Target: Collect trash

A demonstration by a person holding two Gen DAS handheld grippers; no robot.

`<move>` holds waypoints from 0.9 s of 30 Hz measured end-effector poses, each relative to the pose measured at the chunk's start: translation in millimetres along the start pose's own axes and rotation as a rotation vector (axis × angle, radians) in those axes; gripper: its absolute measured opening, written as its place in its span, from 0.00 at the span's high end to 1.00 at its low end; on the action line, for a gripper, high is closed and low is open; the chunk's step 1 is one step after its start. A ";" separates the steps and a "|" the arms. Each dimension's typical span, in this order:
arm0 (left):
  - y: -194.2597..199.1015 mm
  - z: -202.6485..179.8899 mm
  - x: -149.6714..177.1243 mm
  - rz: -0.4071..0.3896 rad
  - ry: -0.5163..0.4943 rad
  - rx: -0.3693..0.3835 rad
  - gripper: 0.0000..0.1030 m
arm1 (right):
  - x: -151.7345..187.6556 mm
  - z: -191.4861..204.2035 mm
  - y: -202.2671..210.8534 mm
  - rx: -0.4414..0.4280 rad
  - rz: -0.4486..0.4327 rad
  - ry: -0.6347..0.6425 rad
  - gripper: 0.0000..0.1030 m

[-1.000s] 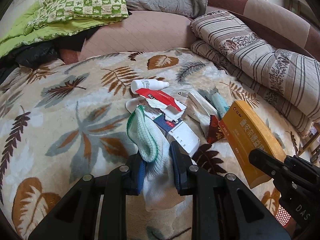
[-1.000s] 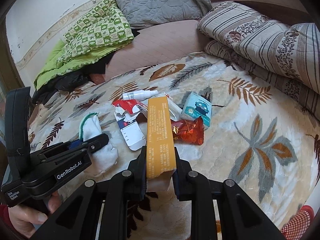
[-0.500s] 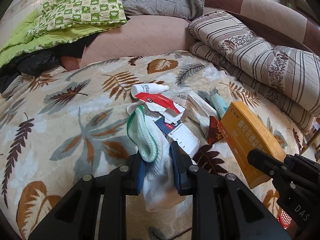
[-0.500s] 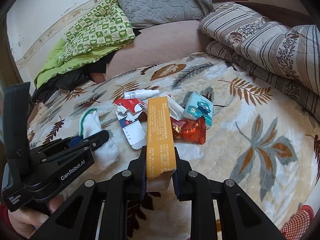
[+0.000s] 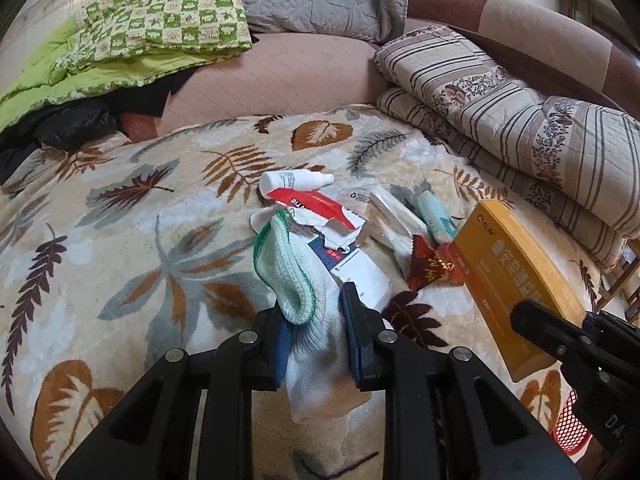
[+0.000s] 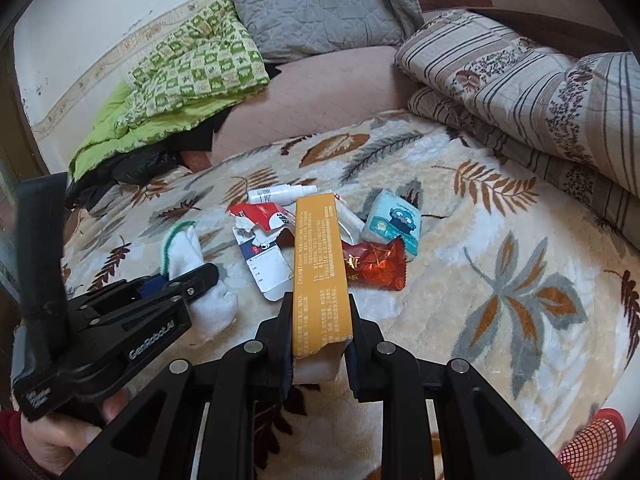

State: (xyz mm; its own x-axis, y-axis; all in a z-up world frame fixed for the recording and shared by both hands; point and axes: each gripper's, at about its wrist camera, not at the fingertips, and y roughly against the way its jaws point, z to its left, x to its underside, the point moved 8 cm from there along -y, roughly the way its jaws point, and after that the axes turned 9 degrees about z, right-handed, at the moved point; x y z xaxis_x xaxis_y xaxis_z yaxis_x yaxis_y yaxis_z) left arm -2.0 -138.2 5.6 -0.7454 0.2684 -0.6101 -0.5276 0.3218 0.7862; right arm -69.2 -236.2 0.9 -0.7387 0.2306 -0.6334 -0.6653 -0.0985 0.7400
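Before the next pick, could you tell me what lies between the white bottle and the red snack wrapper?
In the left wrist view, torn red-and-white cartons and a clear plastic wrapper lie between the bottle and the snack wrapper.

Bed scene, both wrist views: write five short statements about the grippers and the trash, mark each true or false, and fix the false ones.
1. The left gripper is shut on the white sock. True.
2. The right gripper holds the red snack wrapper. False: it is shut on the orange box; the wrapper lies on the leaf-print blanket.
3. The small white bottle lies on its side on the blanket. True.
4. The torn red-and-white carton is already in the red mesh basket. False: it lies on the blanket, beside the bottle.
5. The blue tissue pack is held by a gripper. False: it rests on the blanket, in neither gripper.
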 end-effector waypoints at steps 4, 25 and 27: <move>1.2 -1.4 1.3 0.005 -0.001 0.010 0.78 | 2.4 -0.9 7.7 0.009 -0.011 0.002 0.78; 22.5 -76.8 22.2 0.035 -0.152 0.225 0.78 | 12.6 -53.9 78.5 -0.019 -0.100 -0.176 0.78; 29.8 -103.6 28.6 0.038 -0.212 0.259 0.78 | 28.7 -72.2 101.7 0.005 -0.118 -0.203 0.78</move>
State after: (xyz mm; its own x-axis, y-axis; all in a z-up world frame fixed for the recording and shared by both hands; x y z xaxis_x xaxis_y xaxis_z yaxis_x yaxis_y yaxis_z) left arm -81.2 -215.0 21.8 -0.6471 0.4590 -0.6088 -0.3593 0.5206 0.7745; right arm -165.9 -309.5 41.6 -0.6187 0.4302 -0.6574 -0.7448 -0.0548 0.6651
